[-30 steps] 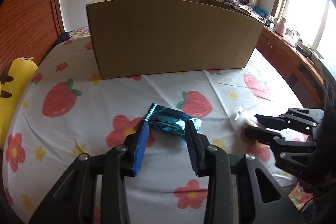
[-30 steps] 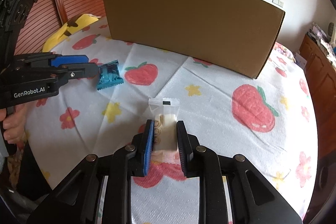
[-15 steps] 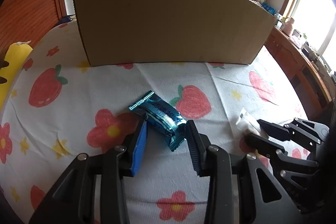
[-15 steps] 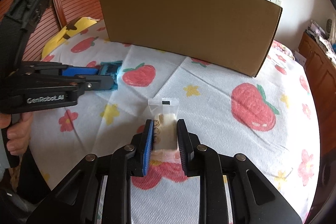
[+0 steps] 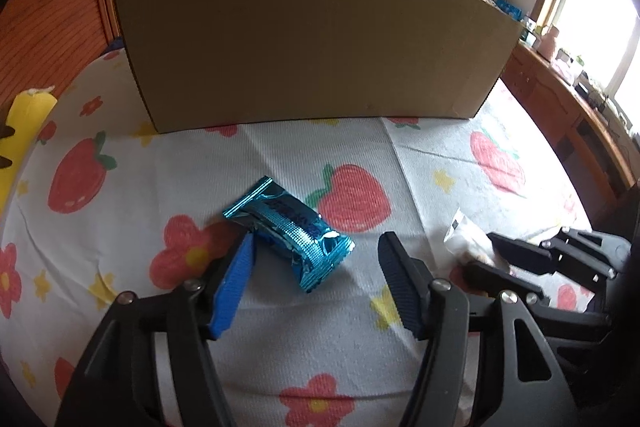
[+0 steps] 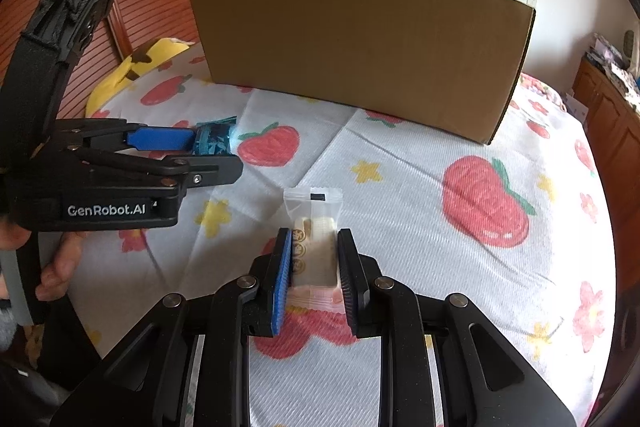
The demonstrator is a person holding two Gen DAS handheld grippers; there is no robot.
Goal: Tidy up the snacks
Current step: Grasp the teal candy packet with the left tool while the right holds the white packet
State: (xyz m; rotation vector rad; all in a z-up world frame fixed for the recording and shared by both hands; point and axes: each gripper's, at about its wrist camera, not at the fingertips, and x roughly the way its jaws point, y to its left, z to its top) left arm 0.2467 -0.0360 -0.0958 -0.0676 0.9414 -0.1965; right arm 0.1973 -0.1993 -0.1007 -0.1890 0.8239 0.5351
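A shiny blue snack packet [image 5: 288, 235] lies on the strawberry-print cloth [image 5: 280, 327], in front of a big cardboard box [image 5: 312, 47]. My left gripper [image 5: 316, 243] straddles the packet and its jaws are opening. The blue pad is at the packet's left edge and the black pad stands well clear on the right. In the right wrist view, the left gripper [image 6: 218, 155] sits at the left with the blue packet [image 6: 214, 141] at its tips. My right gripper [image 6: 315, 235] is shut on a white snack packet [image 6: 314, 211], low over the cloth.
The box [image 6: 360, 47] spans the back of the cloth, its inside hidden. A yellow cushion [image 6: 136, 67] lies at the far left by a wooden panelled wall. A wooden cabinet [image 5: 580, 115] runs along the right under a window. A hand [image 6: 56, 267] holds the left gripper's handle.
The left gripper has come closer to the box and a little lower. Its jaws have spread wide, and the blue packet now lies loose between them. The right gripper and white packet have kept still.
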